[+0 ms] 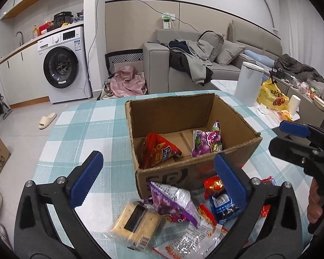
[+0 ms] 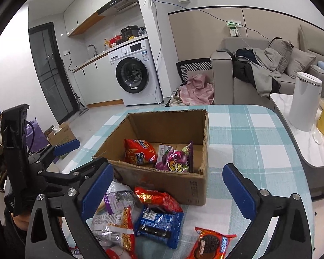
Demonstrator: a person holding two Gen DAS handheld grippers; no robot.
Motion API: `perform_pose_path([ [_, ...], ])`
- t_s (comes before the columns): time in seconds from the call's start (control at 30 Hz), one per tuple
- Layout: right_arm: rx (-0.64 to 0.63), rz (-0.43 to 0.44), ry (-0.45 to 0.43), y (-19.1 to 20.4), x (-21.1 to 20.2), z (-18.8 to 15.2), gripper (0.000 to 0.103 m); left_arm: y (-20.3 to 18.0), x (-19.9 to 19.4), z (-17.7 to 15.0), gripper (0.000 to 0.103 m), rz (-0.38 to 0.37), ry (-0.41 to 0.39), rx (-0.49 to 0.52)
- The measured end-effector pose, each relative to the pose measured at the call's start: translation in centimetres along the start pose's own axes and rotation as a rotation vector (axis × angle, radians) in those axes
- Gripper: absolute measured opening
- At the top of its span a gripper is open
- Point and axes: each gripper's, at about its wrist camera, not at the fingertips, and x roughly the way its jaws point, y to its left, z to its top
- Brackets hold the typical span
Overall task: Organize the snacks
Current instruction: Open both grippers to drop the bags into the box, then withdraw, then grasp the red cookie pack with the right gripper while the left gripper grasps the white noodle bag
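Note:
An open cardboard box (image 1: pixel 233 116) (image 2: pixel 183 185) stands on the checked tablecloth. Inside lie a red snack bag (image 1: pixel 159 151) (image 2: pixel 139 151) and a purple snack bag (image 1: pixel 207 142) (image 2: pixel 175 158). In front of the box lies a pile of snacks: a cracker pack (image 1: pixel 136 222), a purple bag (image 1: pixel 172 200) (image 2: pixel 116 196), a blue cookie pack (image 1: pixel 222 205) (image 2: pixel 159 226), a red bag (image 2: pixel 157 198) and an orange cookie pack (image 2: pixel 209 243). My left gripper (image 1: pixel 158 177) is open and empty above the pile. My right gripper (image 2: pixel 168 185) is open and empty above the pile; it also shows in the left wrist view (image 1: pixel 291 138).
The table (image 2: pixel 248 129) has a rounded edge with floor to the left. A side table on the right holds a white canister (image 2: pixel 304 101) and a yellow bag (image 1: pixel 272 95). A sofa (image 1: pixel 157 69) and a washing machine (image 1: pixel 64 64) stand behind.

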Motion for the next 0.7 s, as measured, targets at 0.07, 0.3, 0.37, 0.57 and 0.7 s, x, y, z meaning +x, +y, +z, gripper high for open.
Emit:
perform_pose_path([
  [0.07, 0.009, -0.002, 0.0, -0.2, -0.4, -0.4, 0.102, 0.0, -0.5, -0.3, 0.102, 0.006, -0.005, 0.006],
  [0.3, 0.039, -0.011, 0.011, -0.8, -1.2, -1.6, 0.103, 0.0, -2.5, -1.4, 0.102, 0.01, -0.014, 0.009],
  [0.37, 0.041, -0.012, 0.013, -0.9, -1.3, -1.9, 0.103, -0.1, -2.9, -1.9, 0.102, 0.015, -0.013, 0.015],
  [0.57, 0.035, -0.021, 0.032, -1.0, -1.6, -2.8, 0.103, 0.0, -3.5, -3.0, 0.102, 0.012, -0.001, 0.002],
  [0.7, 0.032, -0.036, 0.039, -1.1, -2.0, -3.3, 0.103, -0.2, -3.6, -3.4, 0.102, 0.019, 0.006, 0.005],
])
